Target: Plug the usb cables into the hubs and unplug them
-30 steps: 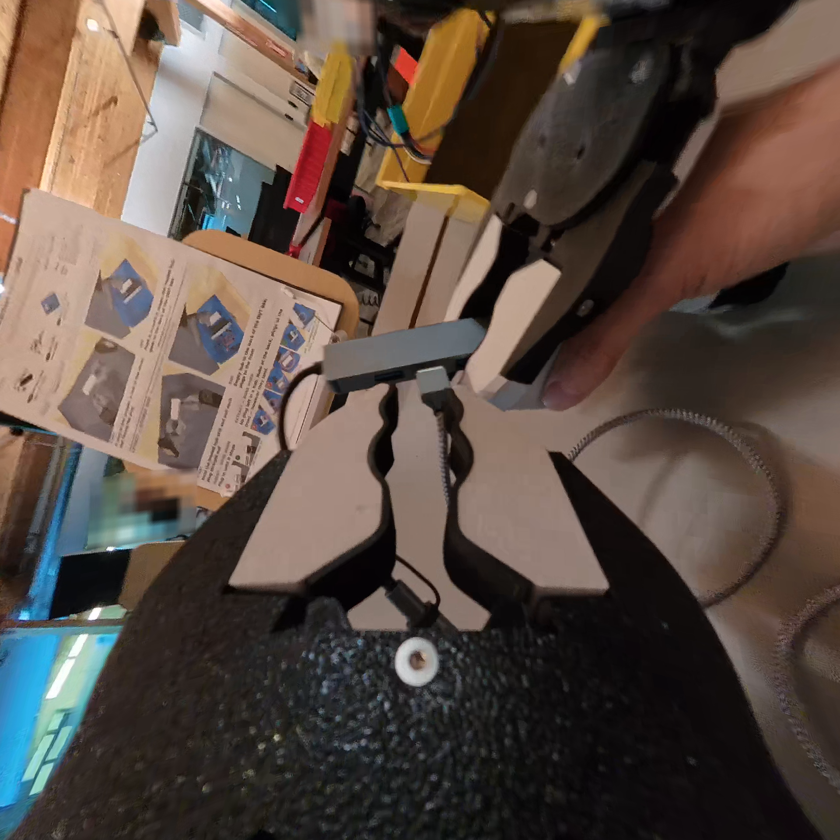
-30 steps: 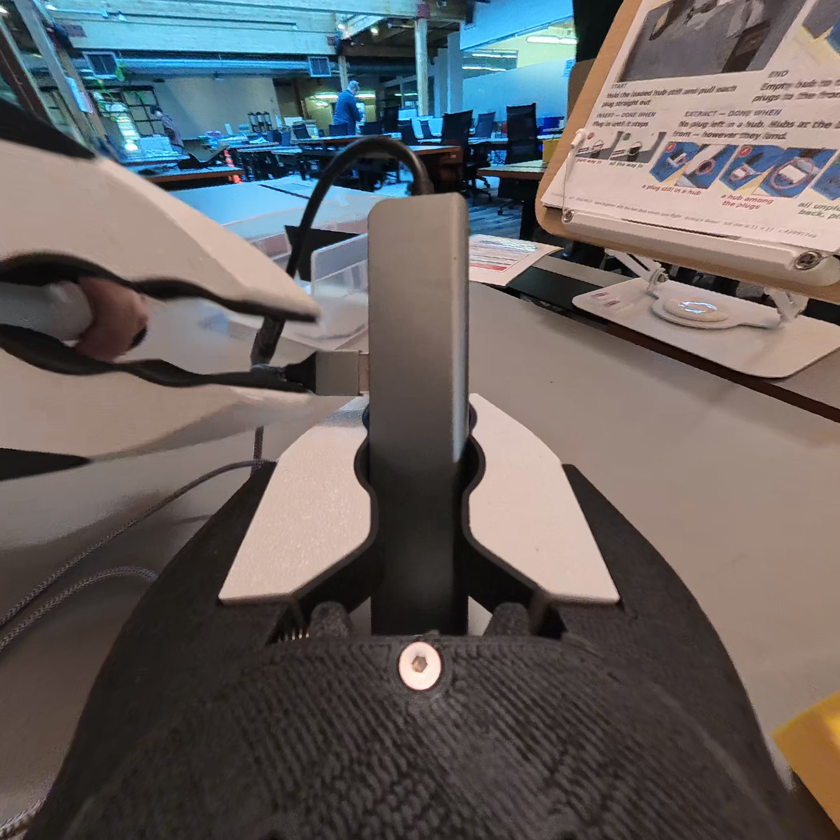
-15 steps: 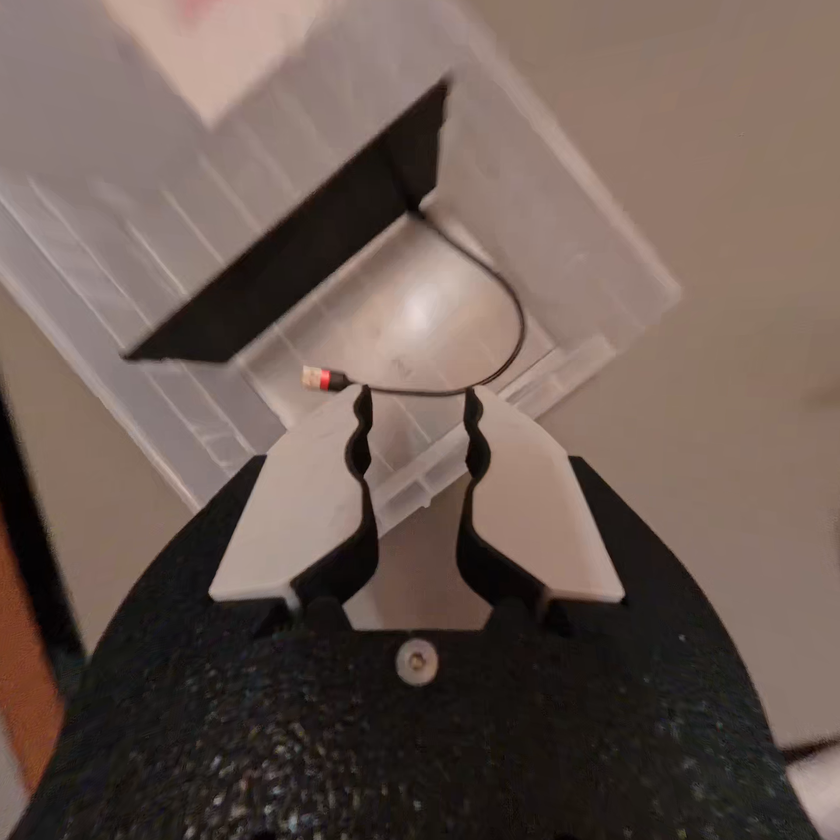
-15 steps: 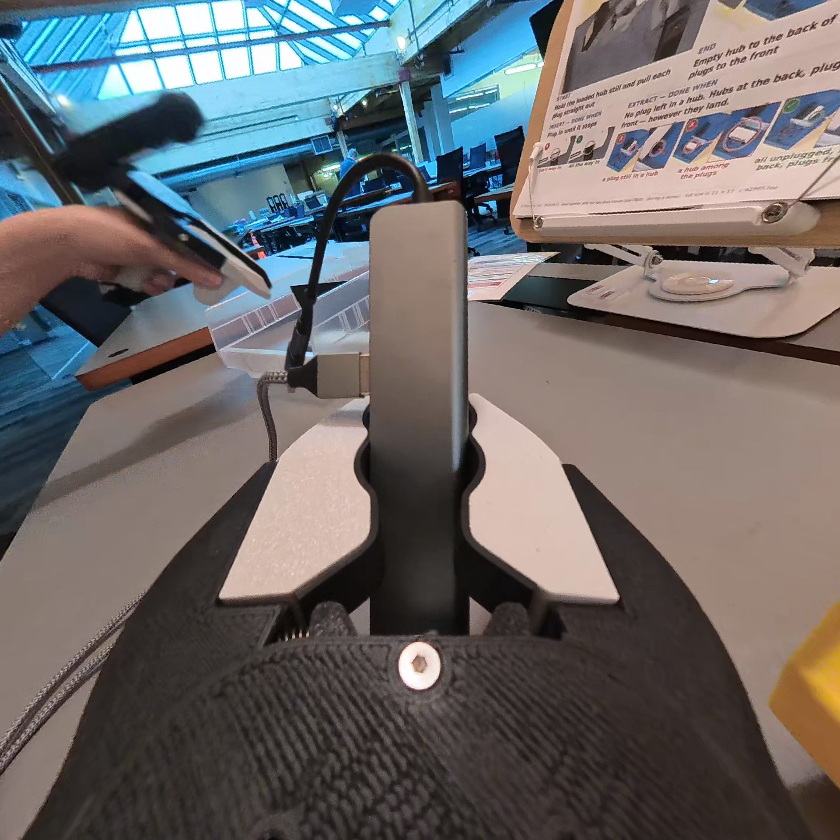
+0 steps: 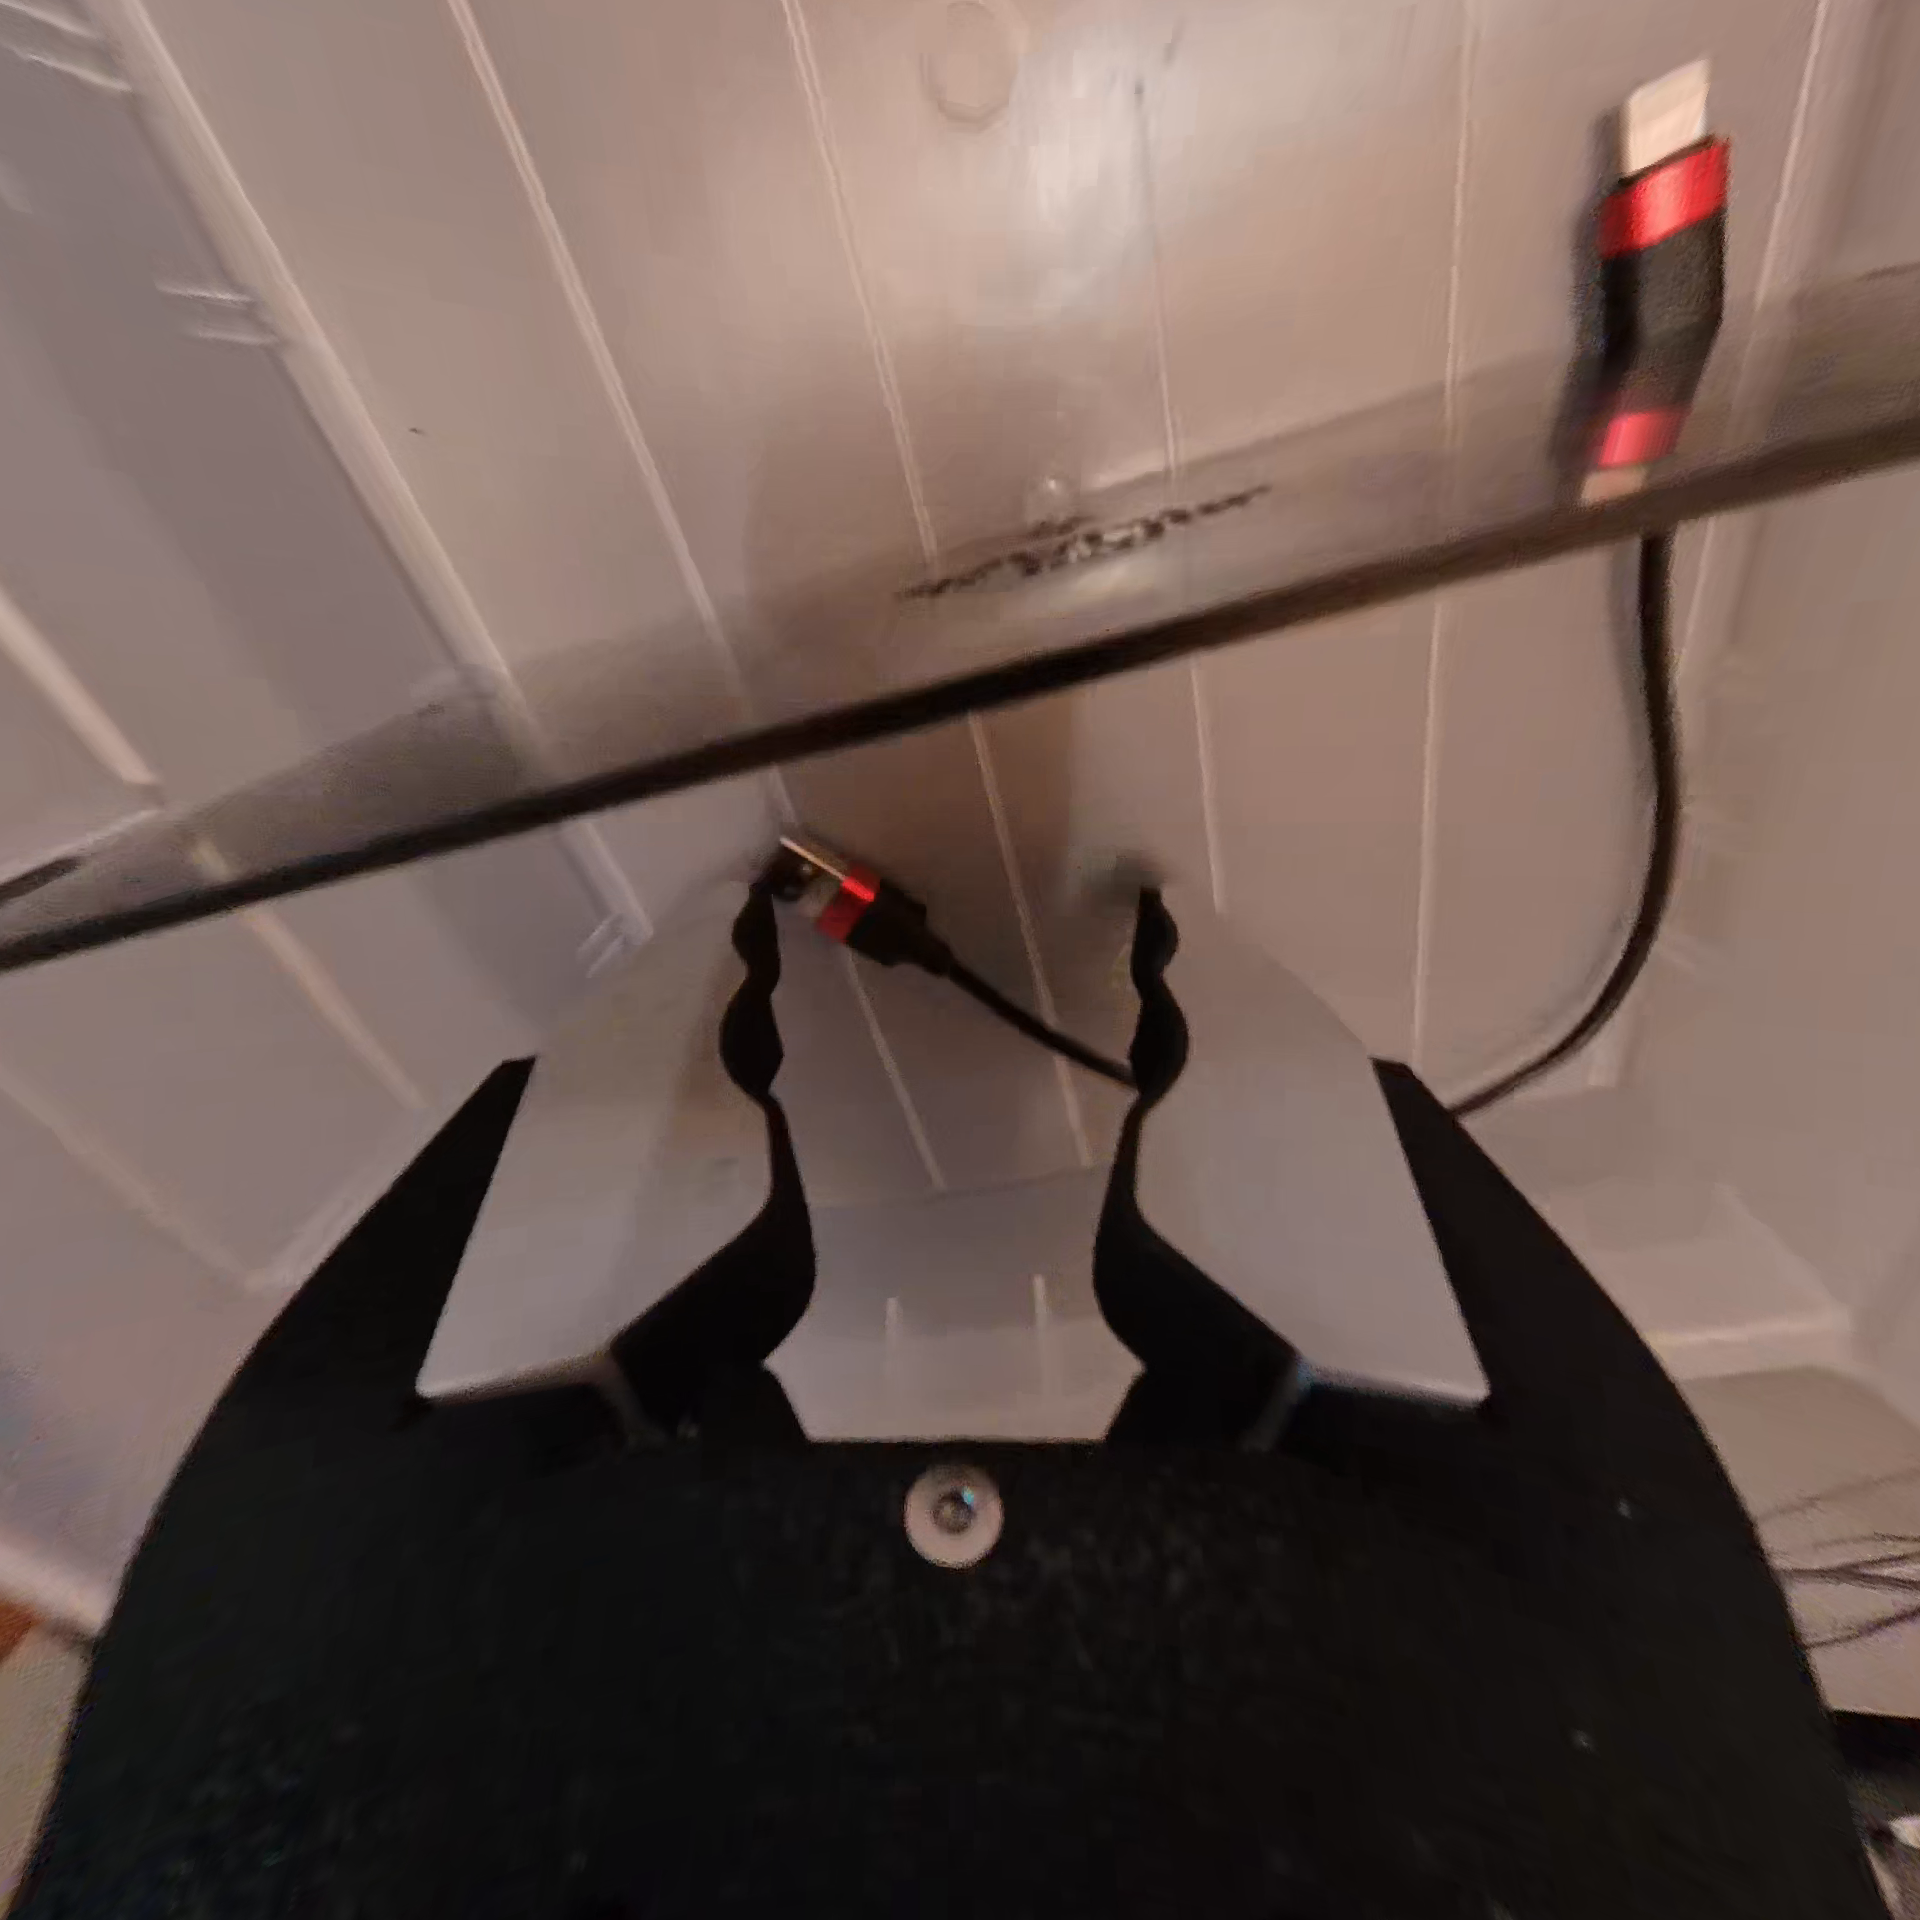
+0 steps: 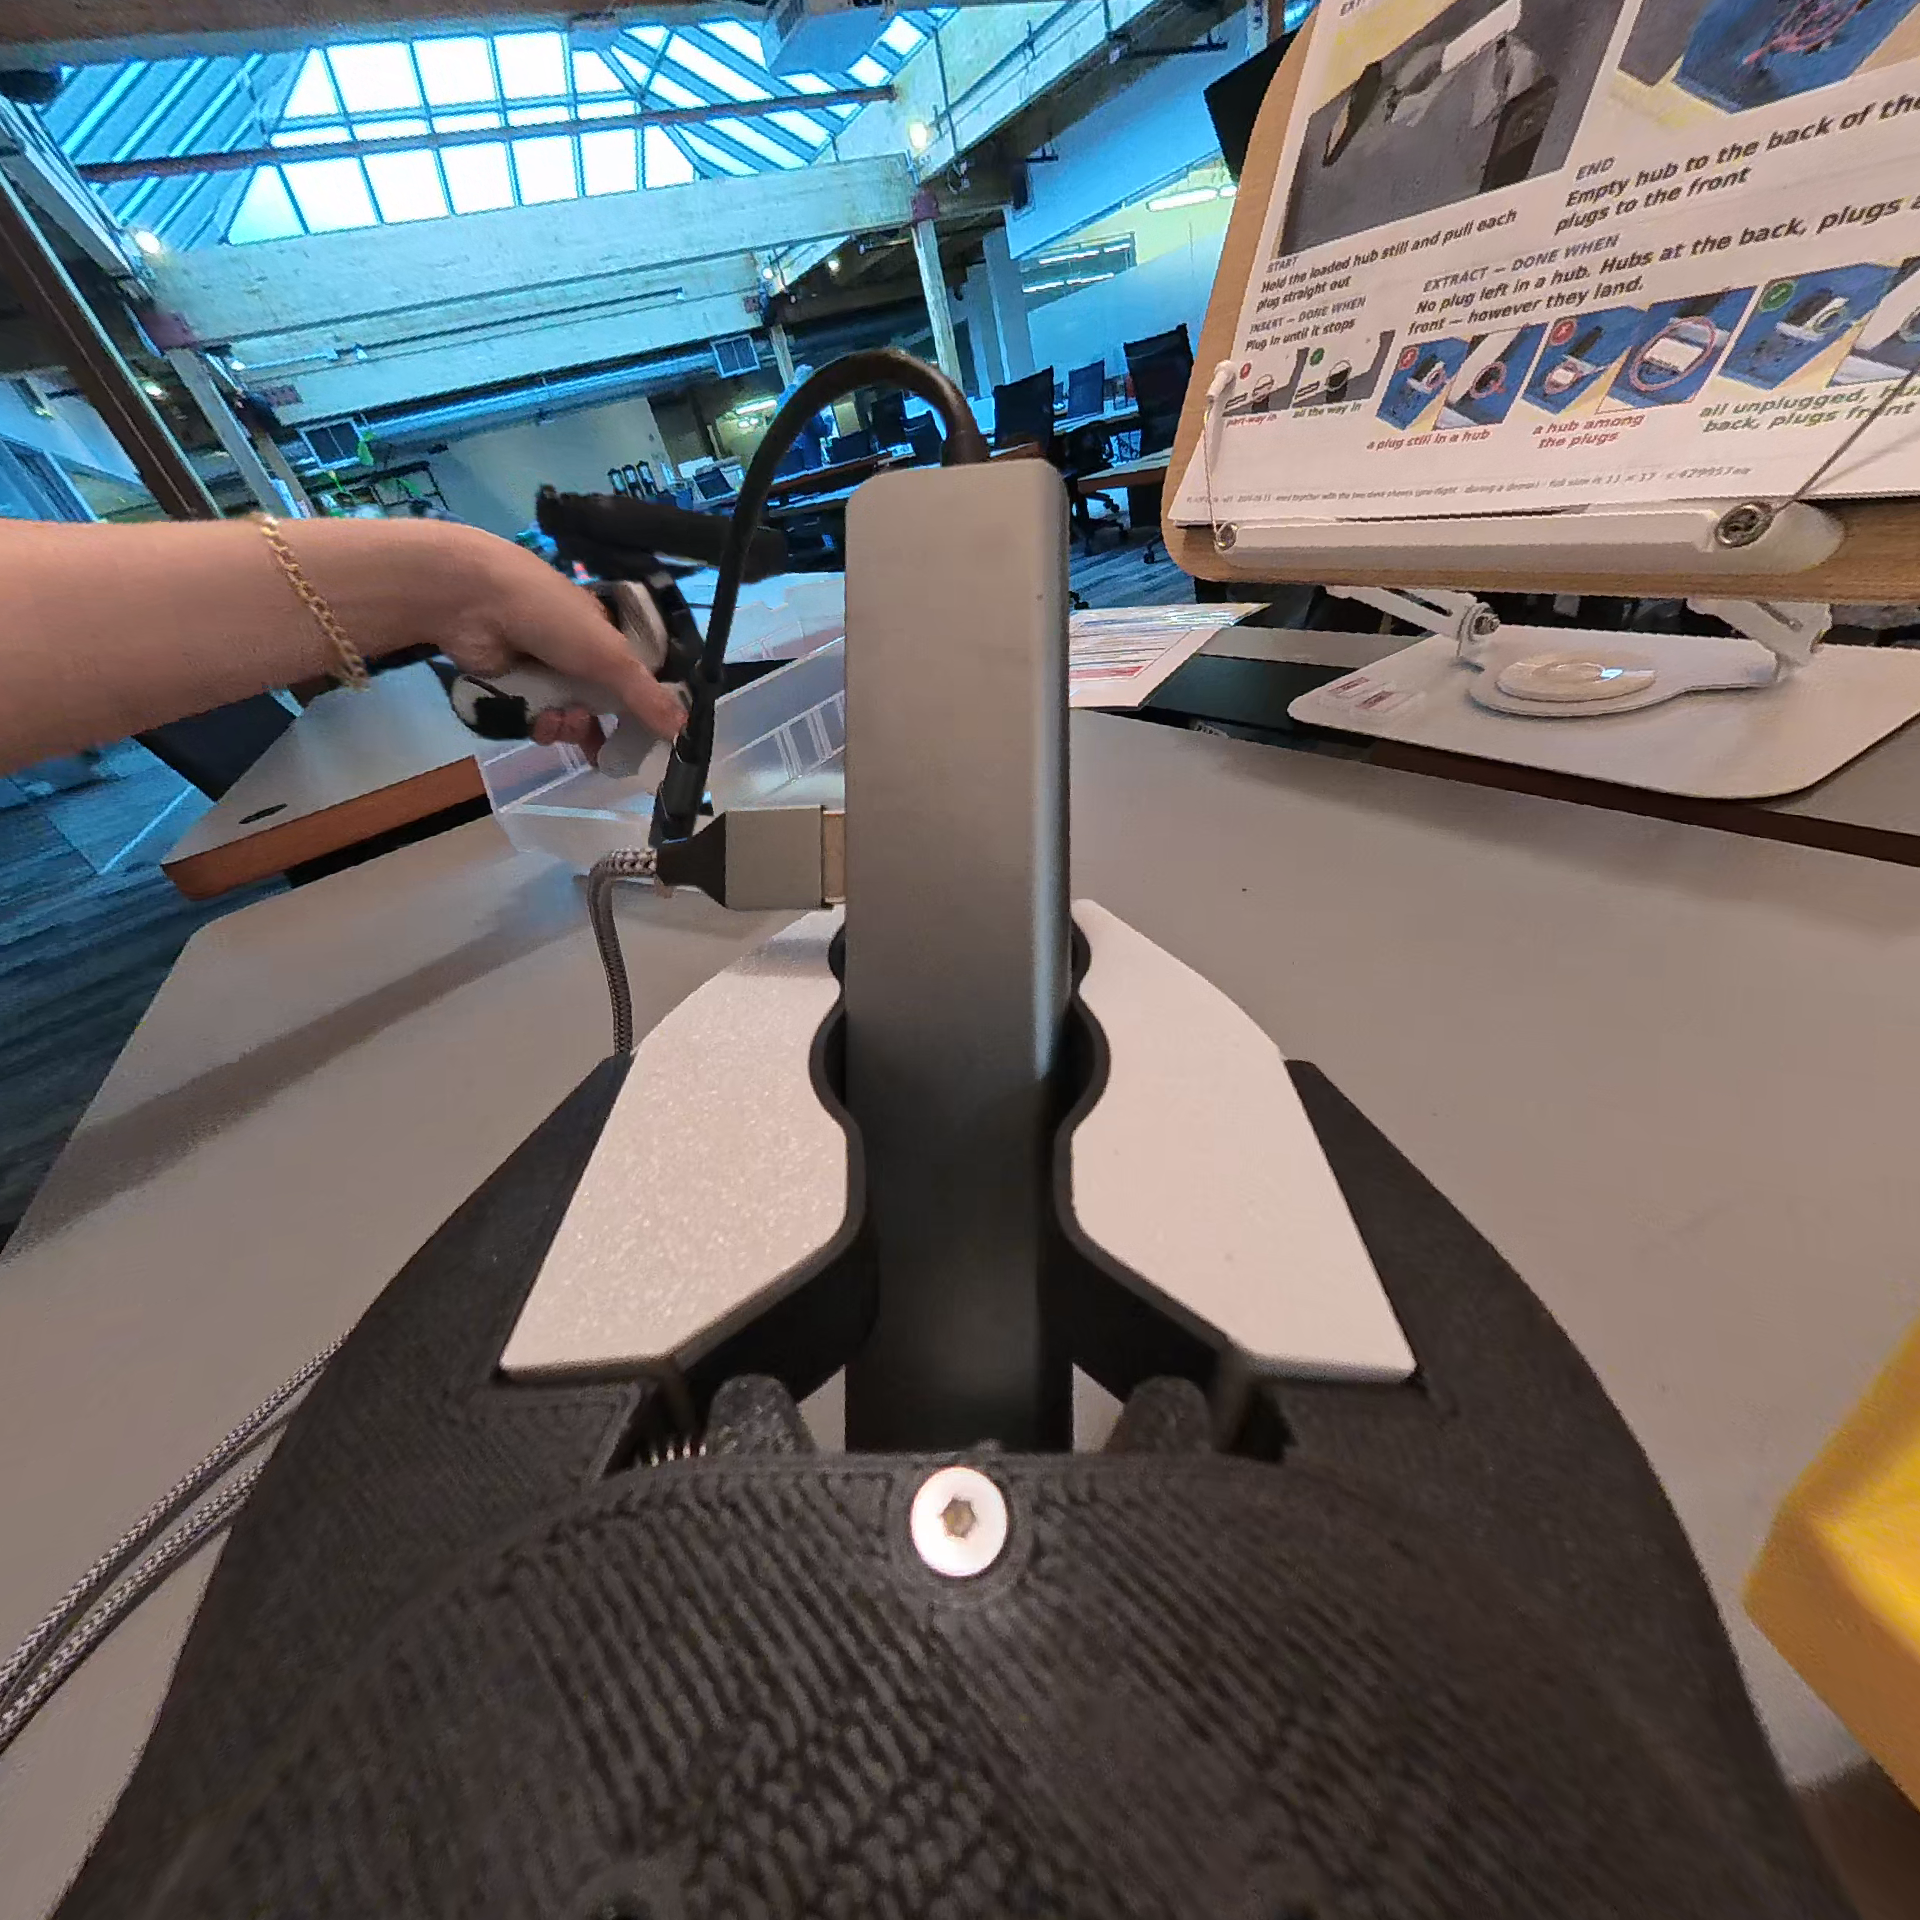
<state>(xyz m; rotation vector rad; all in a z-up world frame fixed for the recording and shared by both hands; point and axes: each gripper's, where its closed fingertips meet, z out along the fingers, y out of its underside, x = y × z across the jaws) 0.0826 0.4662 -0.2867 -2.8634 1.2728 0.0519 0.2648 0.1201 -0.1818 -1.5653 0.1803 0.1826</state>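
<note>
So in my left wrist view, my left gripper (image 5: 951, 904) is spread wide with nothing in it, nosed down into the clear plastic bin (image 5: 436, 436). A red-and-black USB plug (image 5: 847, 902) lies on the bin floor right by the tip of my left-hand finger (image 5: 665, 1039), its thin black cable (image 5: 1023, 1023) running across the gap toward the other finger. Next I reckon I go for that plug: centre the fingers on the stiff plug body rather than the cord, square up to it, then close, otherwise it'll probably twist on the way to the port. That's the only cable I can make out in the bin; the second red plug (image 5: 1652, 312) at the upper right looks like a reflection in the glossy wall, can't be sure, and it's all a bit motion-blurred. A dark rim or divider edge (image 5: 1039, 675) cuts across the view, so watch the fingers don't knock it on the way out. Right wrist view: my right gripper (image 6: 956, 997) is clamped on the grey hub (image 6: 956, 727), standing it on end above the tabletop (image 6: 1455, 1039) toward its left edge. One grey braided-cable plug (image 6: 774, 857) is already seated in the hub's left side, and the hub's own black lead (image 6: 790, 436) loops off the top. I'd just hold it dead steady. The bin sits past the table's far left corner, where my other hand (image 6: 520, 644) is.
</note>
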